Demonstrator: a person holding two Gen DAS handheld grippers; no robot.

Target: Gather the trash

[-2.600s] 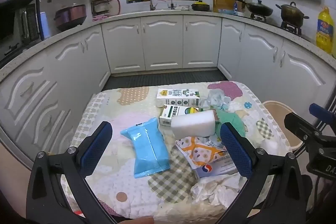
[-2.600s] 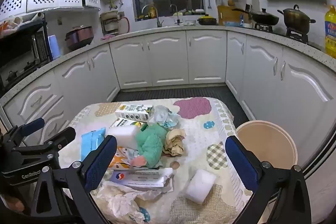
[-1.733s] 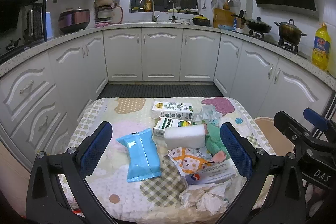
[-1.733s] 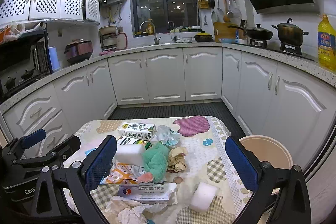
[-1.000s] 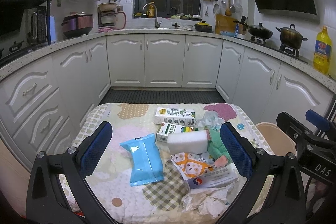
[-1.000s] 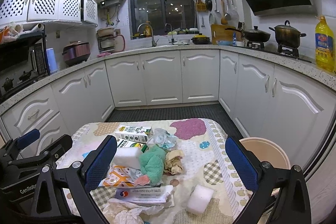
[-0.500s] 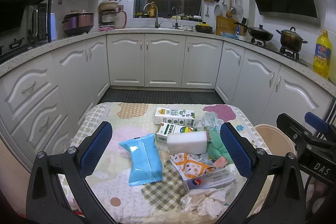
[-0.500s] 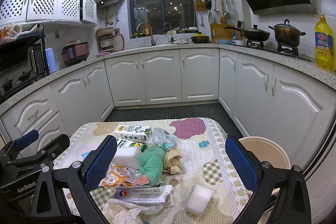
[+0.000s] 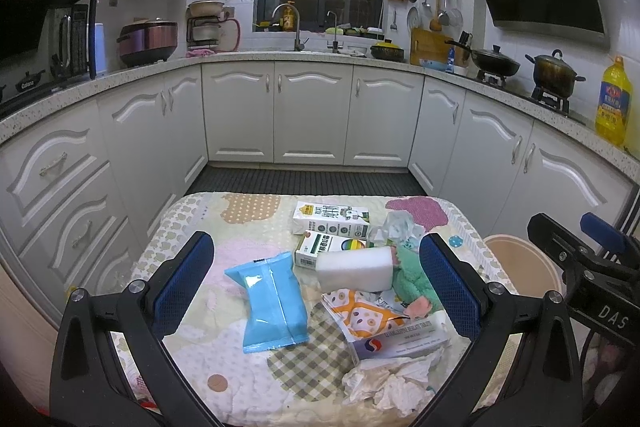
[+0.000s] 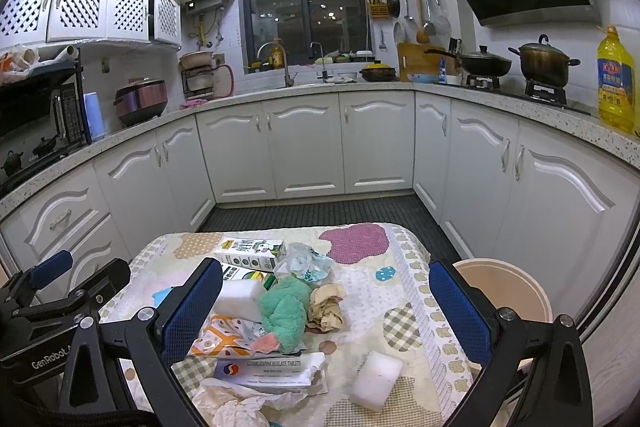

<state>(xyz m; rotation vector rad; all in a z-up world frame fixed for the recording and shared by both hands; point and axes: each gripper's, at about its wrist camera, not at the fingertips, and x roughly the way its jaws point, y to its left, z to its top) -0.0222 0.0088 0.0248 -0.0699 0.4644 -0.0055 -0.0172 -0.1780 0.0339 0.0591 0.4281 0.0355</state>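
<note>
A small table with a patterned cloth (image 9: 248, 215) (image 10: 360, 247) holds a litter pile: a blue wipes pack (image 9: 270, 297), two cartons (image 9: 332, 219), a white foam block (image 9: 354, 267), a green cloth (image 10: 286, 307), crumpled brown paper (image 10: 326, 309), a tablet box (image 10: 268, 369), white tissue (image 9: 396, 385) and a second foam block (image 10: 376, 381). A beige bin (image 10: 504, 291) (image 9: 520, 263) stands right of the table. My left gripper (image 9: 316, 291) and right gripper (image 10: 326, 311) are both open and empty, held above the table's near edge.
White kitchen cabinets (image 9: 312, 115) wrap around the room, with a dark floor mat (image 9: 304, 181) between them and the table. A sink, pots, a yellow oil bottle (image 10: 614, 79) and a rice cooker (image 9: 146, 43) sit on the counters.
Both grippers have drawn back and risen slightly, so the table looks smaller and lower. Both stay open. Nothing on the table has moved.
</note>
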